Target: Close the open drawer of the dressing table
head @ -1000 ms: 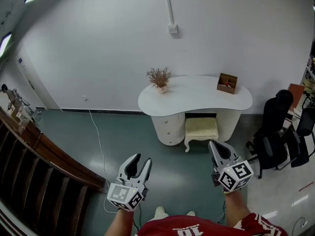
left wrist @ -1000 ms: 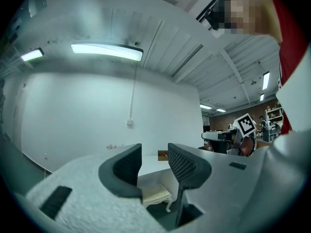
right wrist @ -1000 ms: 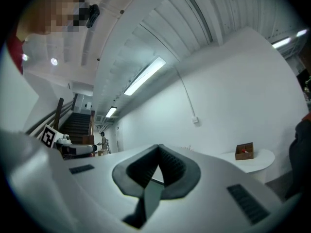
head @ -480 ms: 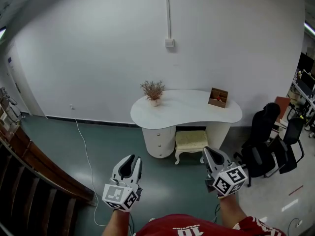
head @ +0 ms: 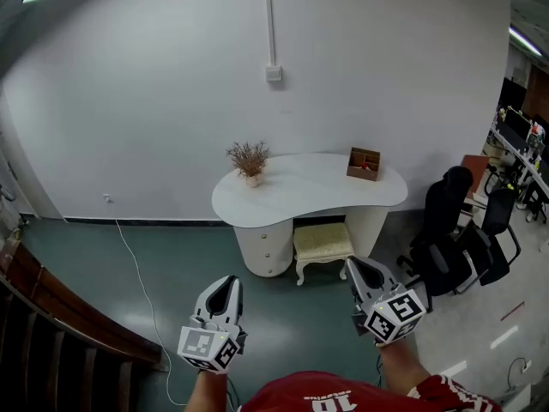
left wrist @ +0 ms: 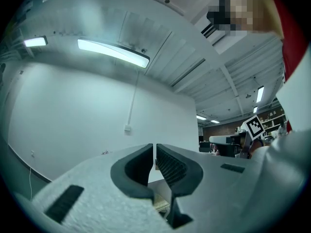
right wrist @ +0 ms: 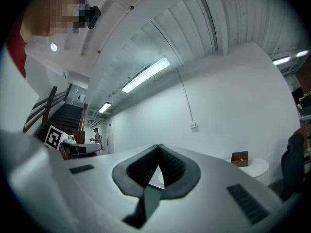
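The dressing table stands against the far wall, well apart from both grippers across the green floor, and this white desk runs left to right along the wall. Its drawer pedestal sits under the left end, just beside the stool. From here I cannot tell which drawer stands open. The left gripper has just been closing its jaws, now all but together with nothing between them. The right gripper has its jaws shut tip to tip, empty too. Both point ahead at the desk, and I'd judge the left lies more in line with the pedestal
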A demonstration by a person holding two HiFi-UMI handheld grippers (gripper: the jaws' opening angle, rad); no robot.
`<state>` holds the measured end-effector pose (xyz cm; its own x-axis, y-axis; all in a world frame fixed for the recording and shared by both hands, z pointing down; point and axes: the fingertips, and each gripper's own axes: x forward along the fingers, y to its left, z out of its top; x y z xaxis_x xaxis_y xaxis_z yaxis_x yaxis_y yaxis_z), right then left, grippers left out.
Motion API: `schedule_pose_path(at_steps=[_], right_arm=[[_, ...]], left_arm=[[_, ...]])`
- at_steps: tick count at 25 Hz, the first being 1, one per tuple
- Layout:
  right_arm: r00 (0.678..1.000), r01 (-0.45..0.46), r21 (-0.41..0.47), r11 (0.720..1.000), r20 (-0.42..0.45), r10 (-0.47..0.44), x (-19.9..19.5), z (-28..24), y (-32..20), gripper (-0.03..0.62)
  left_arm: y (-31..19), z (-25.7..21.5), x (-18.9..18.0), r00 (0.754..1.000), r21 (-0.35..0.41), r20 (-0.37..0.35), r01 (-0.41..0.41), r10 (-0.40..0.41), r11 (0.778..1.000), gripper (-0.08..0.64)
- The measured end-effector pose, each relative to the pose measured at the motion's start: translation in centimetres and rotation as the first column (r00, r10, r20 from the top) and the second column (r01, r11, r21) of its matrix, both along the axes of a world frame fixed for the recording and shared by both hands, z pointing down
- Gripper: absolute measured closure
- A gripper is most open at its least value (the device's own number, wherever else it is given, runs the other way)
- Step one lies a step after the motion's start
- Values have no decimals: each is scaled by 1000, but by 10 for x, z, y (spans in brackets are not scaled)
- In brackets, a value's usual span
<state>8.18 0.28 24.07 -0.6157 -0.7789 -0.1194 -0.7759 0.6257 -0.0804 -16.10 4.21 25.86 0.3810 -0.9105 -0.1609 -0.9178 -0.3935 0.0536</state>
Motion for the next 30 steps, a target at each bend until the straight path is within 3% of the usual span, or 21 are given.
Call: schedule_pose_path(at_steps=[12,19,30], right_arm=[[999,-38,6,999,-21,38,11,5,12,589],[997,-60,13,998,-53,60,13,12,16,589],[996,-84,0,996,-8,84,29,15,17,591]], left_arm=[[-5,-5,17,999,19,-24,-29,29,999,574],[-3,3,26,999,8,-2,-41,41,999,574],[4,-2,34,999,15,17,-41,41,999,574]])
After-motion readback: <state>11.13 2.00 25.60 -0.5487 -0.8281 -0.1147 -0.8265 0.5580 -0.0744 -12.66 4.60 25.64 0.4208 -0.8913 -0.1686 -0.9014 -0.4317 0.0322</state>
